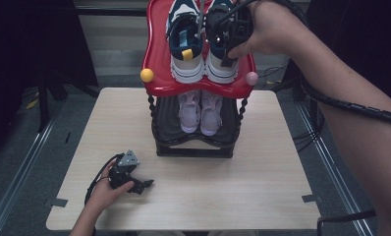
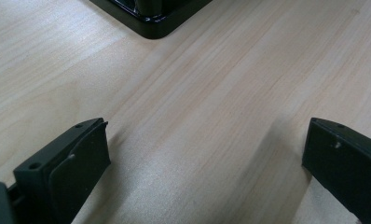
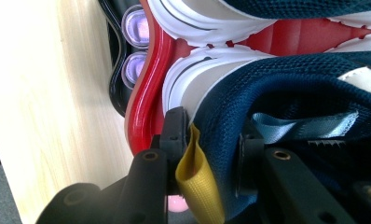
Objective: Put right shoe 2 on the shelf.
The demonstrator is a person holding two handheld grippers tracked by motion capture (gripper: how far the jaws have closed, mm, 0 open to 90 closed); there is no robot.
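Nearest us, at the lower left of the high view, we rest our left gripper (image 1: 140,185) on the wooden table (image 1: 242,187), its jaws standing wide apart with bare tabletop between them. Farther up, at mid-frame, pink shoes (image 1: 200,112) sit on the lower black shelf (image 1: 193,147). At the top of the frame, on the red shelf (image 1: 156,64), our right gripper (image 1: 226,46) is clamped on the heel collar of the right navy sneaker (image 3: 286,88), beside its yellow pull tab (image 3: 195,175). The left navy sneaker (image 1: 186,39) stands just beside it.

Navy-white sneaker (image 1: 222,46) upright on red shelf (image 1: 159,59)
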